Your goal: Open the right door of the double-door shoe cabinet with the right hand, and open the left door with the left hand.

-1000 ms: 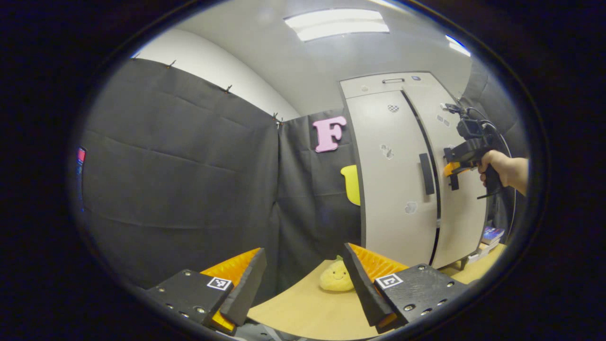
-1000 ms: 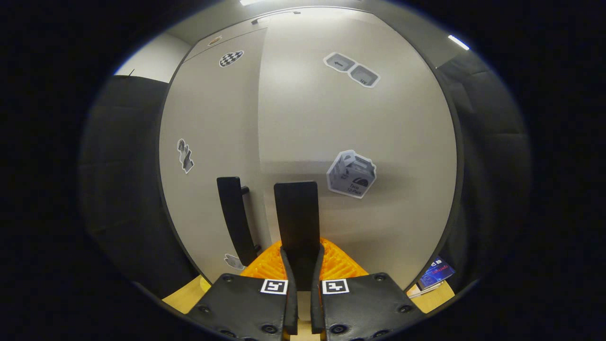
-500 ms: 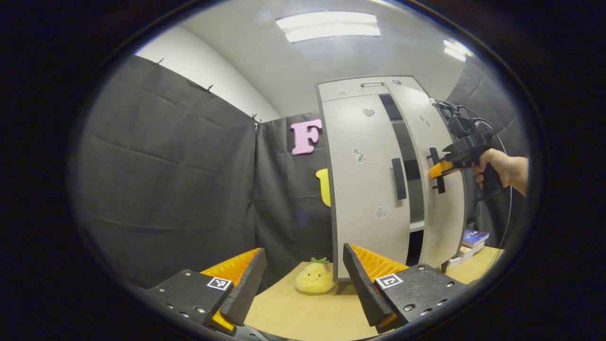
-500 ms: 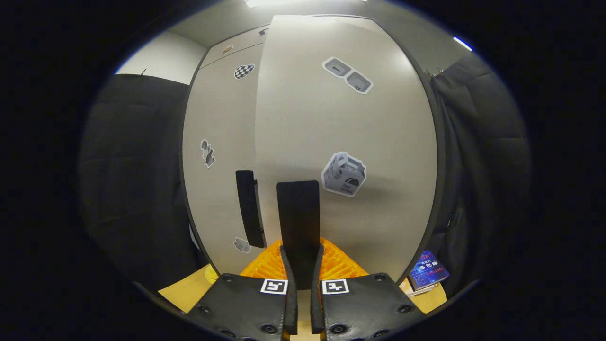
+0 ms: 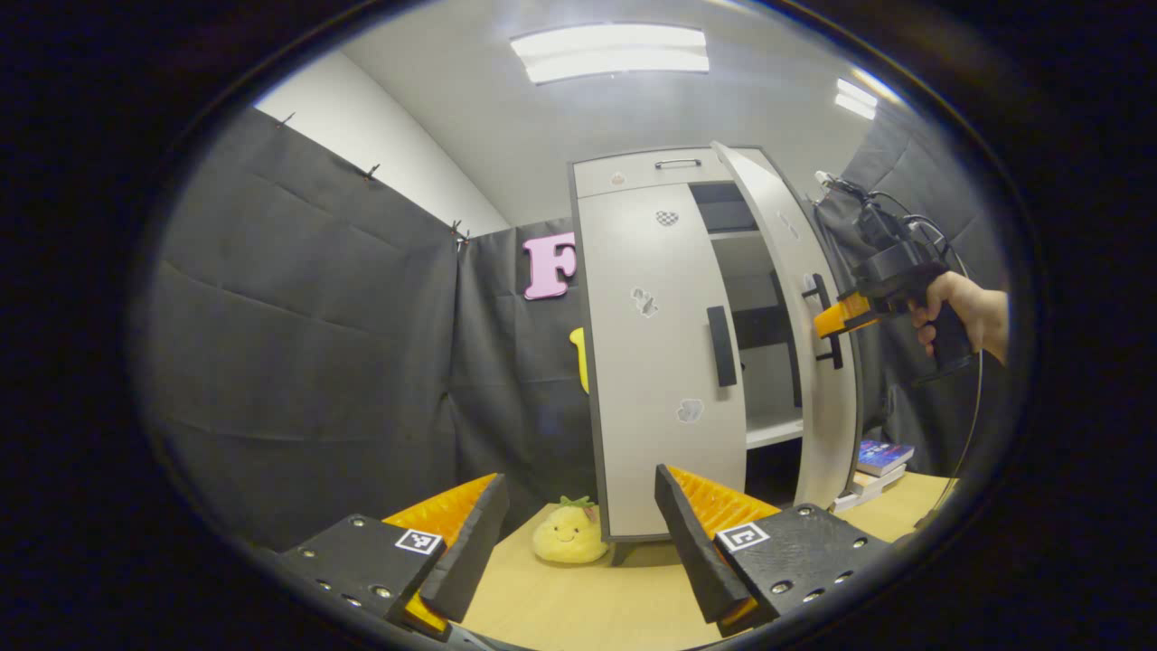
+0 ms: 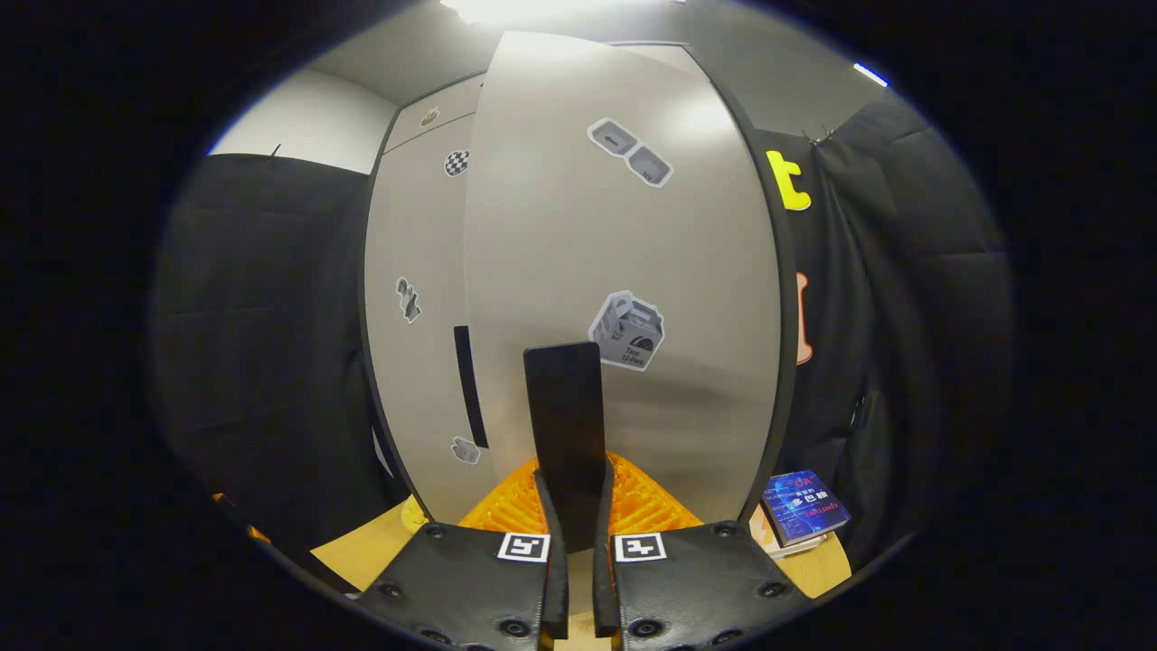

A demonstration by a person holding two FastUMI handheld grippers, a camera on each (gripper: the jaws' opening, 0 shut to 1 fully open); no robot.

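The shoe cabinet stands upright on the wooden table, against the booth's wall. Its right door stands partly swung out, with shelves visible in the gap. Its left door lies flush and closed, and its handle is a dark bar with its long axis vertical, set near the door's inner edge.

The right gripper is clenched on the right door's handle, both fingers pressing the bar from either side; in the left gripper view a hand holds that tool at the door's edge.

The left gripper is released, fingers spread wide with nothing between them. It hangs low over the table, well apart from the cabinet. The closed door's handle lies ahead of it, above and to the right of the gap between the fingers. Judgement: the right door is not yet fully open, and the left door is untouched. The left gripper is the nearer free tool, and it must rise and advance so that its fingers straddle the upright bar.

A yellow plush toy sits at the cabinet's foot, beside the likely approach path. Books lie beside the cabinet on the right.
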